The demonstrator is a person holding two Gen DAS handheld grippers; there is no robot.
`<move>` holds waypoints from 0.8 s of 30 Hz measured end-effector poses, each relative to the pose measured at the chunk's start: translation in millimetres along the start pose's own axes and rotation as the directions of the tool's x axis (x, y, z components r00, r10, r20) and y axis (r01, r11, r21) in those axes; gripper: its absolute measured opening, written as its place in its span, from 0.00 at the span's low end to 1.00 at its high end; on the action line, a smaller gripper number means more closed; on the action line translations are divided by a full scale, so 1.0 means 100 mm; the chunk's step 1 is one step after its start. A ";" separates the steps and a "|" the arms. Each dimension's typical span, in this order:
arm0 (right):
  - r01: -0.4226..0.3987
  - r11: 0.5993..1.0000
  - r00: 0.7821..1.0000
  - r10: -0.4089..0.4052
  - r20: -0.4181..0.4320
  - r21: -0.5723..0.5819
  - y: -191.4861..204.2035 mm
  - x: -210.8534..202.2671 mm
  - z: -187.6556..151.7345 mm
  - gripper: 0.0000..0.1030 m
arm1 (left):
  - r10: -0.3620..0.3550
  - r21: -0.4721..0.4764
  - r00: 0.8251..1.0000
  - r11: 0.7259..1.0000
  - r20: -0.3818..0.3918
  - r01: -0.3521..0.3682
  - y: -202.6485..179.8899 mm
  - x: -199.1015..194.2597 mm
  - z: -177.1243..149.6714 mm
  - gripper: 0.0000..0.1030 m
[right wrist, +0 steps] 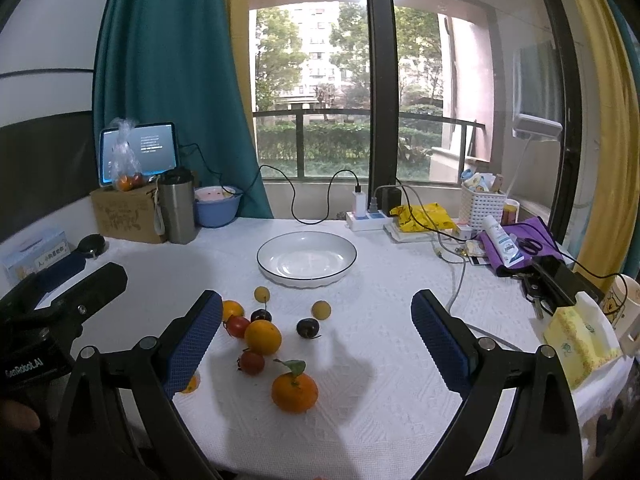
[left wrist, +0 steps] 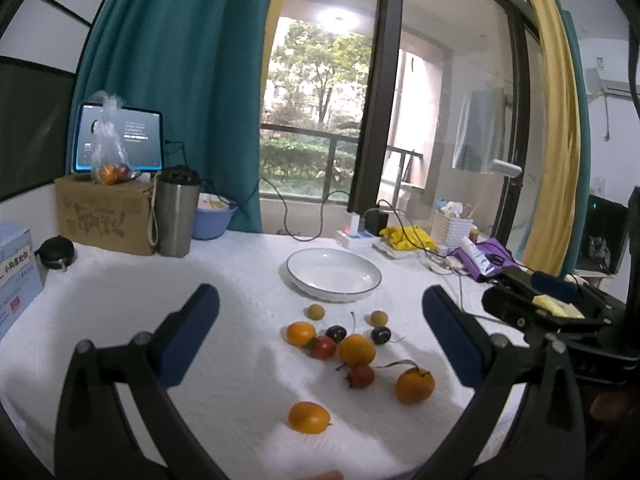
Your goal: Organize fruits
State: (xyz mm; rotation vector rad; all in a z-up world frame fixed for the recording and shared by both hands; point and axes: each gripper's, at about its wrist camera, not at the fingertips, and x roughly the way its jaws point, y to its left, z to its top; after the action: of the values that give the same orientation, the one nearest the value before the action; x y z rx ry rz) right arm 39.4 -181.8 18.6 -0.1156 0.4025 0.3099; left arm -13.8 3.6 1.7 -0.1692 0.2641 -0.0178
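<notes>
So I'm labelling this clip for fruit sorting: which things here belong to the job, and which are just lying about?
Job:
- white plate
- oranges
- red tomatoes
- dark cherries
- small yellow fruits
- left gripper, right gripper, both open

Lying about:
- steel tumbler
- tablet
- cardboard box
- blue bowl
- power strip
- tissue pack

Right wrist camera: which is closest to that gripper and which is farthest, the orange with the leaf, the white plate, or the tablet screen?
1. Orange with the leaf: nearest, between the open fingers.
2. White plate: mid-table, beyond the fruit.
3. Tablet screen: farthest, back left on the cardboard box.
</notes>
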 end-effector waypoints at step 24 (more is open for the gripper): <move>0.002 1.000 1.000 -0.002 -0.006 0.009 0.00 0.02 -0.01 0.94 | -0.017 0.028 1.000 0.999 -0.021 0.018 -0.04 0.05 0.01 0.99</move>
State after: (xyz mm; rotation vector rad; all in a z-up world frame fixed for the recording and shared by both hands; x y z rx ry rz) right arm 41.3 -181.3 17.2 -0.1083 0.4098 0.3055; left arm -8.8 -0.6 1.8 -0.1435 0.2826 -0.0404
